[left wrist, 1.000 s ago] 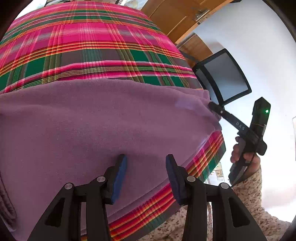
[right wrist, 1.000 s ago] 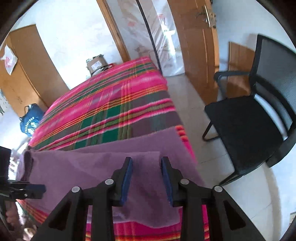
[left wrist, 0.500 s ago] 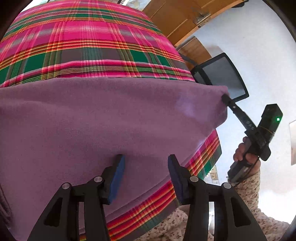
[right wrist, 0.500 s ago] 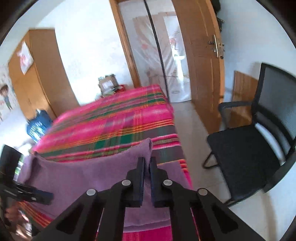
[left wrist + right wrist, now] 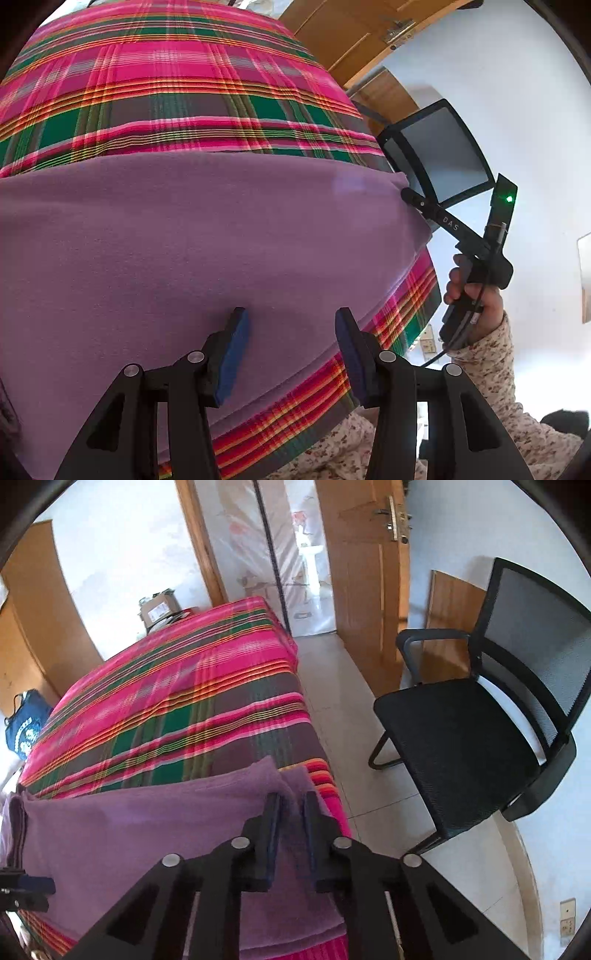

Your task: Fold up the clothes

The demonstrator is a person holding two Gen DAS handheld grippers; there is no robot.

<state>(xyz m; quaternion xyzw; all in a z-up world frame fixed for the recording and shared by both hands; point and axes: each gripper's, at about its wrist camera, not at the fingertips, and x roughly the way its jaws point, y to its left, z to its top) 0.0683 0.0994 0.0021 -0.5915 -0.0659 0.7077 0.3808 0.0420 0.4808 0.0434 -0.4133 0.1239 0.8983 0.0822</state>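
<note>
a bed covered with a pink, green and orange plaid blanket (image 5: 177, 701) is filling most of both views, and a flat purple knit garment (image 5: 207, 251) is lying spread across its near end, reaching close to the near edge and the right-hand corner. a black mesh-backed office chair (image 5: 476, 738) is standing on the pale tiled floor (image 5: 347, 686) beside the bed, in front of a wooden door (image 5: 362, 590). the left gripper (image 5: 291, 347) is hovering over the near part of the purple garment with its blue-padded jaws standing wide apart and nothing pinched between them. the right gripper (image 5: 290, 812) is sitting at the garment's right corner, where a raised fold of purple cloth is lying between its jaws; the jaws are narrow and opening, and the gap beside the cloth suggests the pads are no longer pressing it. in the left wrist view a hand (image 5: 476, 295) in a floral sleeve (image 5: 491, 373) is gripping the right gripper's black handle
</note>
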